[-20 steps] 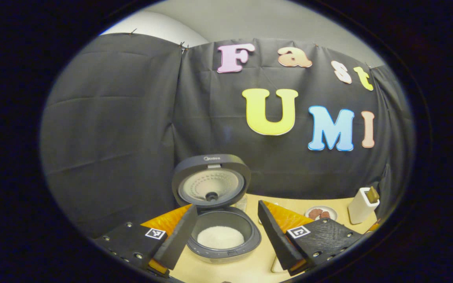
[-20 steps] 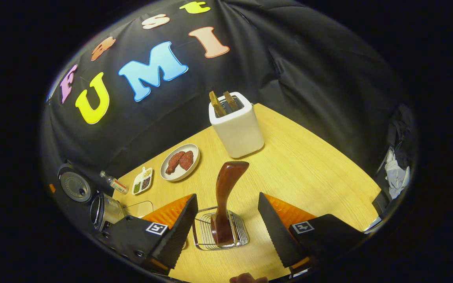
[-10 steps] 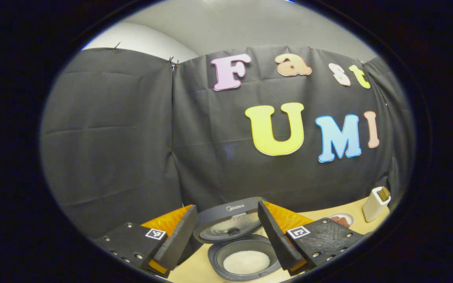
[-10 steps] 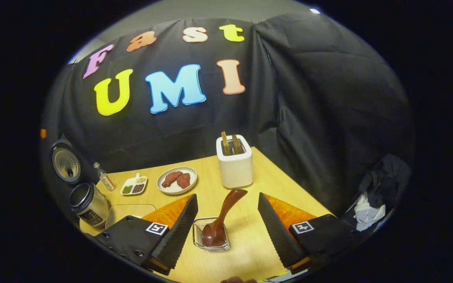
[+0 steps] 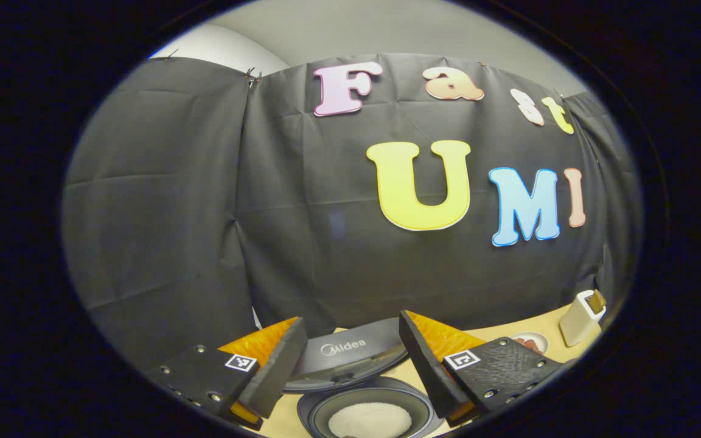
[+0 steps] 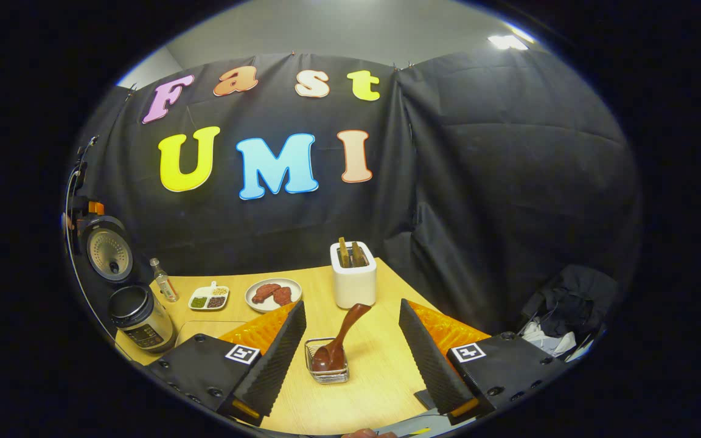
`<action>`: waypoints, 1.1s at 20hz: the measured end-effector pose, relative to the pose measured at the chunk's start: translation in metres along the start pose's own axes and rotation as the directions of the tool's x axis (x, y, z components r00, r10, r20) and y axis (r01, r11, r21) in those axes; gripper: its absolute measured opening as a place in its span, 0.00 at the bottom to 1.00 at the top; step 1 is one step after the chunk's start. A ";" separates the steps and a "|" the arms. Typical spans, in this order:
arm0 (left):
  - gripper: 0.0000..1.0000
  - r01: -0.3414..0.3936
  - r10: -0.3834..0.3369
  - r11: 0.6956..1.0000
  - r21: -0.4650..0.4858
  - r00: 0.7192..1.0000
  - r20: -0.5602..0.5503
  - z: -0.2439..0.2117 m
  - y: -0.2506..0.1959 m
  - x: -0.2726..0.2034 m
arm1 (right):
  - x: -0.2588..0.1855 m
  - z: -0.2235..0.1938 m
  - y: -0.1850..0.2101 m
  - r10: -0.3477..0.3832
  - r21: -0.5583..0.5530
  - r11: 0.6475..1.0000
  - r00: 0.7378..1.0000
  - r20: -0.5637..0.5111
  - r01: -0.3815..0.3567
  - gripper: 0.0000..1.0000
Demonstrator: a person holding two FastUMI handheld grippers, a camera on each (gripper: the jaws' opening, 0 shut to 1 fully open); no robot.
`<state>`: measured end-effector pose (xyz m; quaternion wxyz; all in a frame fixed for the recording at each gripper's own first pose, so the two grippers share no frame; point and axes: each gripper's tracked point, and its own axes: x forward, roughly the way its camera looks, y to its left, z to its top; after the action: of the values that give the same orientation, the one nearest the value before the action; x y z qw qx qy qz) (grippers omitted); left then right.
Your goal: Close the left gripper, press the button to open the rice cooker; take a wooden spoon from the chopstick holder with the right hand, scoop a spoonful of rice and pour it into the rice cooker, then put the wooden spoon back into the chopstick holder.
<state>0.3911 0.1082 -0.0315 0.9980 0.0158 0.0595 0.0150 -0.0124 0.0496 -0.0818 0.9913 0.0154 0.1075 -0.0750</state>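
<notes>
On the bench [image 6: 381, 389], seen in the right gripper view, the wire chopstick holder [image 6: 327, 369] stands between the spread fingers of the right hand-held gripper [image 6: 350, 359], a little ahead of them; fingers wide apart, nothing held. Wooden spoon [image 6: 339, 338] sits bowl-down in the holder, handle leaning up toward the white toaster [image 6: 353, 281] behind. Plate of meat [image 6: 273, 294] and small divided dish [image 6: 208, 298] lie farther left. Rice cooker [image 6: 139, 317] at far left, lid [image 6: 109, 246] raised. In the left gripper view, the left hand-held gripper [image 5: 350, 359] is open and empty above the cooker's pot of white rice [image 5: 369, 420], its raised lid [image 5: 350, 359] between the fingers.
</notes>
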 end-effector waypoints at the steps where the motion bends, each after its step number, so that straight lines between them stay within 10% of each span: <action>1: 0.96 0.004 -0.004 1.000 0.005 1.000 0.009 0.002 -0.003 0.010 | -0.005 -0.003 -0.007 -0.028 -0.006 1.000 1.000 0.000 0.028 0.98; 7: 0.97 -0.060 0.060 0.997 -0.040 0.998 -0.002 -0.011 0.010 0.035 | -0.018 -0.030 -0.016 -0.077 0.056 0.995 0.995 -0.060 0.080 0.98; 22: 0.98 -0.147 0.119 0.981 -0.125 0.971 -0.209 -0.109 -0.055 -0.070 | 0.066 -0.047 0.014 0.167 0.102 0.983 0.977 -0.129 -0.155 0.98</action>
<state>0.3101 0.0545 -0.1332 0.9823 -0.0518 0.1575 0.0876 0.0437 0.0565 -0.1415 0.9826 0.0744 0.1703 0.0021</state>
